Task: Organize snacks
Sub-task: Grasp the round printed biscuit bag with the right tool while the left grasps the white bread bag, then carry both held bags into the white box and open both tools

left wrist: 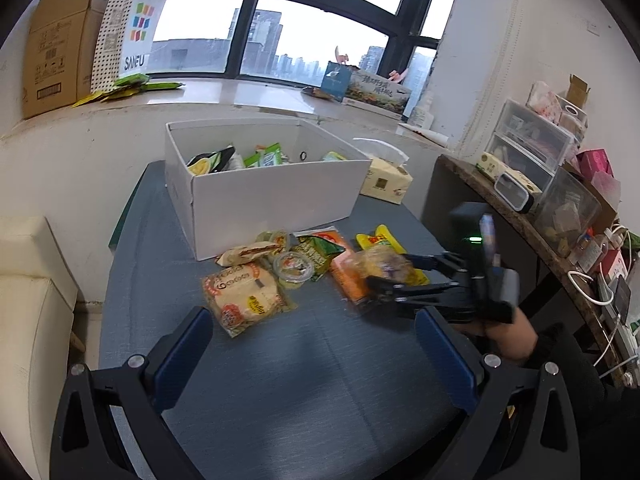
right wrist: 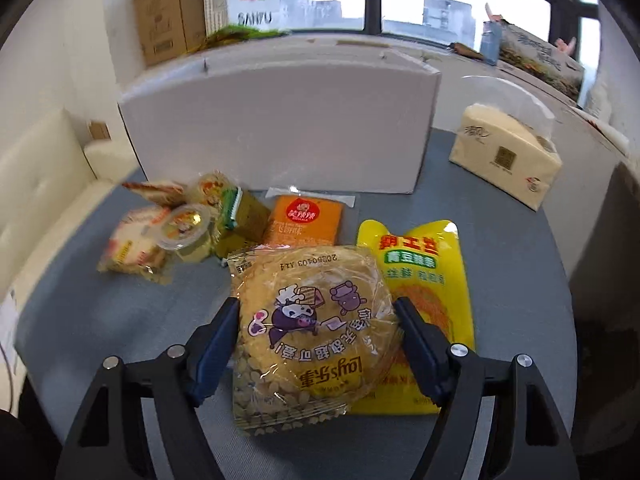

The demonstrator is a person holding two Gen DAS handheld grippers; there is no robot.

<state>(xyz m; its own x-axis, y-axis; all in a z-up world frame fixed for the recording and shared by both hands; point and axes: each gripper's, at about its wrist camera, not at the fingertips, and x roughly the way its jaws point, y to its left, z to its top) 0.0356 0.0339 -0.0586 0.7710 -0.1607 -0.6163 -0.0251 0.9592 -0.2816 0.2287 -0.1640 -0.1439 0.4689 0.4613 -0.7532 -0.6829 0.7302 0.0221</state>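
Note:
A round yellow cake packet (right wrist: 316, 320) lies on the grey table (right wrist: 512, 264), partly over a yellow bag (right wrist: 420, 272). My right gripper (right wrist: 318, 312) has a pad against each side of it and is shut on it; in the left wrist view the right gripper (left wrist: 384, 276) comes in from the right. Behind the cake packet lie an orange packet (right wrist: 306, 220), a jelly cup (right wrist: 184, 228) and other snacks. The white box (left wrist: 276, 196) beyond them holds several snacks. My left gripper (left wrist: 314, 320) hangs open and empty over the near table, close to a round flatbread packet (left wrist: 244, 292).
A tissue pack (left wrist: 386, 182) sits right of the box. A cluttered side shelf (left wrist: 520, 216) runs along the right, with cables hanging from it. A cream seat (left wrist: 32, 300) stands at the left. A cardboard carton (left wrist: 60, 48) and a paper bag rest on the windowsill.

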